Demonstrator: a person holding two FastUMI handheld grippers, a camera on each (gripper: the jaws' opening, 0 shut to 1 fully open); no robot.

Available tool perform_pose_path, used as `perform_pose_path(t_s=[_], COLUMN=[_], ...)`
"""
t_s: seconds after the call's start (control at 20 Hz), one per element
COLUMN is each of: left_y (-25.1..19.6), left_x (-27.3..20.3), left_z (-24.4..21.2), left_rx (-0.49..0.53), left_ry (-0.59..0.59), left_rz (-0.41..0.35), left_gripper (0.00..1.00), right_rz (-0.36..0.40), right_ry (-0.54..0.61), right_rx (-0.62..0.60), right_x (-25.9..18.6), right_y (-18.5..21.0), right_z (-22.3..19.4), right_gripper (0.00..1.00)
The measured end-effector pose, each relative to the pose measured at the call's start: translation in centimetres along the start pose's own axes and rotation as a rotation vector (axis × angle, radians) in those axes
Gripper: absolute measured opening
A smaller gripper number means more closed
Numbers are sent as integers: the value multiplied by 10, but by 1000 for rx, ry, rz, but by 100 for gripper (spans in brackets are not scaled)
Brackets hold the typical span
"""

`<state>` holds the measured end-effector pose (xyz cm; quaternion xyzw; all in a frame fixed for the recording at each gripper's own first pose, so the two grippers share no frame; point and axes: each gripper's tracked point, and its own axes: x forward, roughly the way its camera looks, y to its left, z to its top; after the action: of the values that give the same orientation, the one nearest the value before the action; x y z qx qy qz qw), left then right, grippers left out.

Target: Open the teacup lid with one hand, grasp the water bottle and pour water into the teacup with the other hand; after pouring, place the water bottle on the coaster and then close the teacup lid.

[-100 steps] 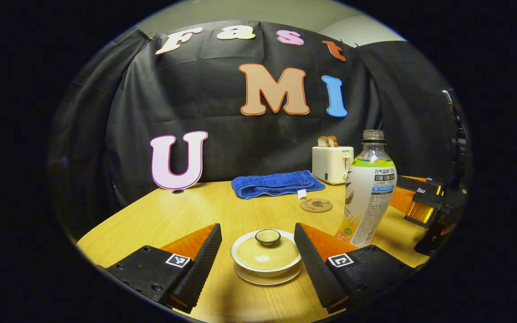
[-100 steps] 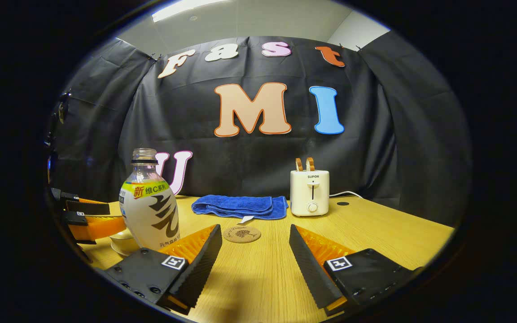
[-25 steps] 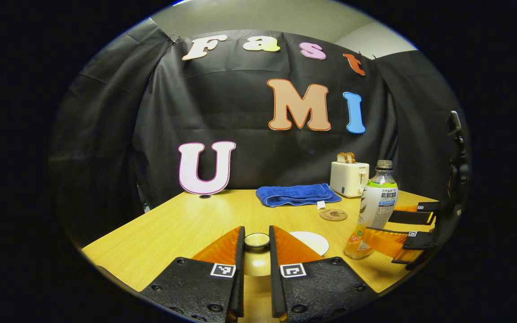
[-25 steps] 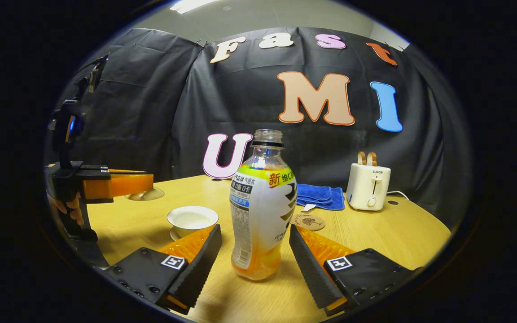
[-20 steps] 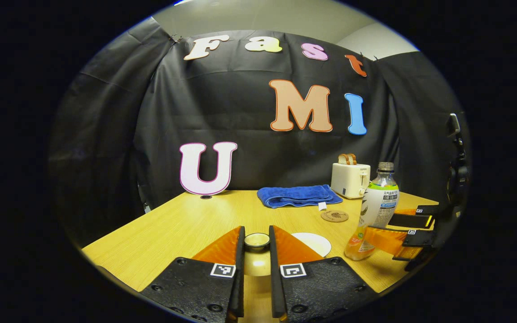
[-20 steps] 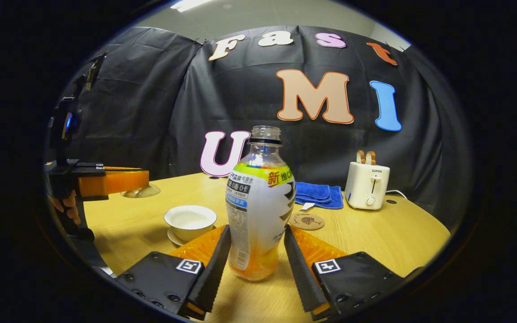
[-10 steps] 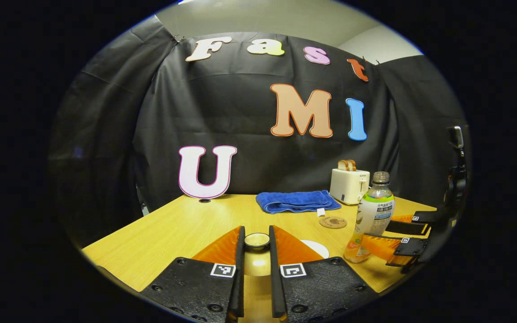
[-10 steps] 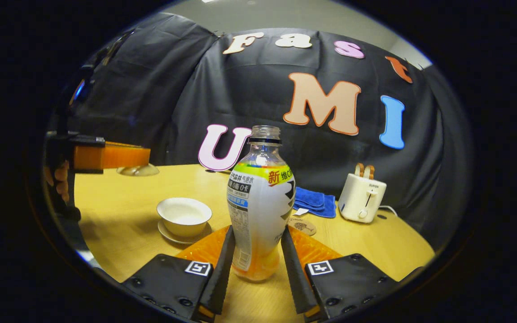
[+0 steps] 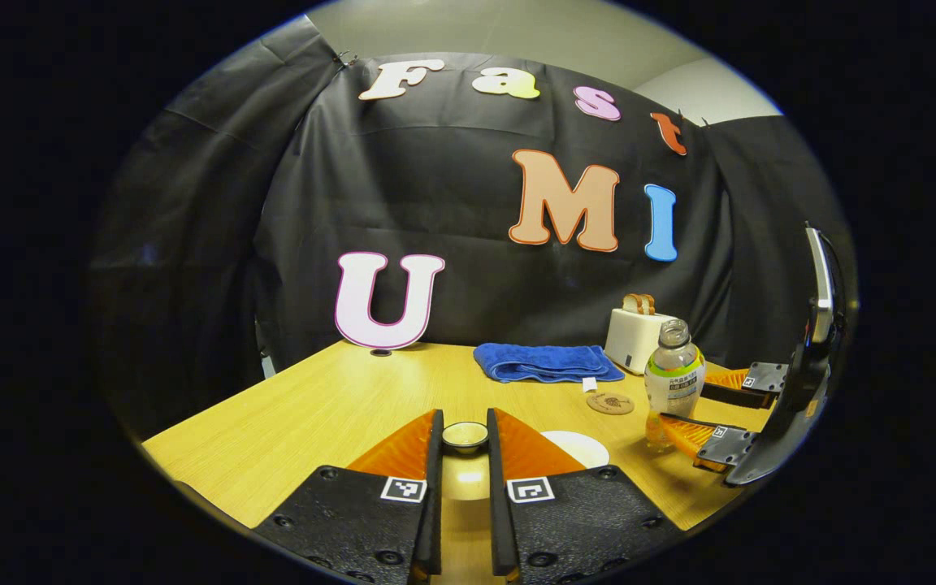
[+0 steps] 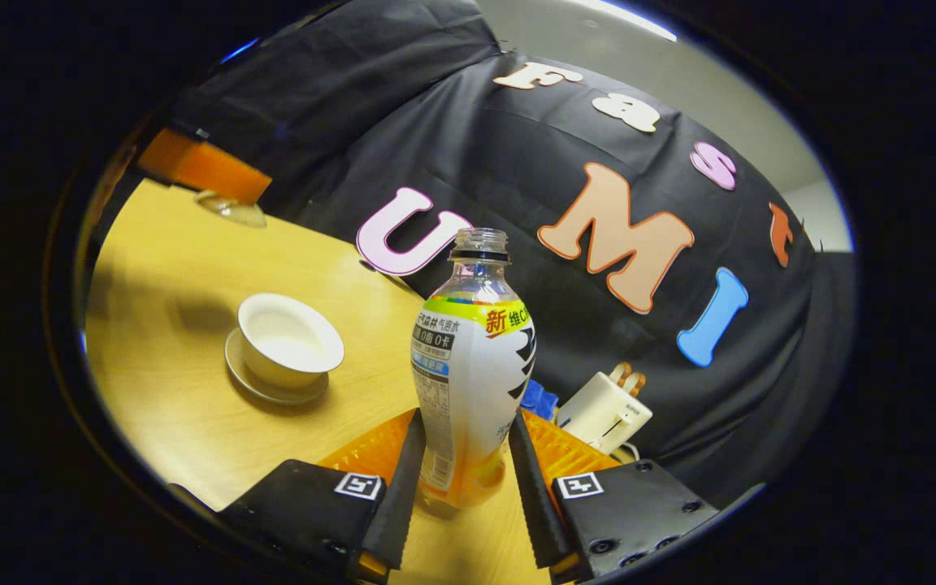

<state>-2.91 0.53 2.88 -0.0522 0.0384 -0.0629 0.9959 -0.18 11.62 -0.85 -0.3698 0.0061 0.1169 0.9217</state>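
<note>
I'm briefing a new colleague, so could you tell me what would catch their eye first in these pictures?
The water bottle stands out first, uncapped and clamped between the right tongs in the middle of the right gripper view. To its left sits the open teacup on its saucer, while the left tongs pinch the lid by its knob.

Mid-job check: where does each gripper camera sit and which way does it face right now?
Left gripper view: rides the left gripper, level across the wooden table; its fingers pinch the cream teacup lid.
Right gripper view: rides the right gripper, rolled sideways; its fingers clamp the uncapped plastic water bottle.
Shared: bottle, open white teacup, white toaster.
</note>
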Motion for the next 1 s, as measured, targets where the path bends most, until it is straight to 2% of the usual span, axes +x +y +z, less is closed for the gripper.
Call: perform_pose_path(t_s=[0.2, 0.4, 0.7, 1.0], left_y=[5, 9, 10, 8], left_x=[-1, -2, -3, -4], left_z=[4, 6, 7, 7], left_rx=[-8, -9, -22, -24], left_ry=[-7, -4, -4, -2], left_rz=[-4, -2, -6, -15], left_gripper=[21, 21, 22, 21], right_rz=[-14, -11, -30, -28], right_ry=[-21, -25, -46, -69], right_rx=[-191, -326, -603, -768], right_x=[4, 7, 17, 17], right_y=[-1, -1, 9, 16], right_z=[-1, -2, 1, -1], right_gripper=[64, 64, 63, 63])
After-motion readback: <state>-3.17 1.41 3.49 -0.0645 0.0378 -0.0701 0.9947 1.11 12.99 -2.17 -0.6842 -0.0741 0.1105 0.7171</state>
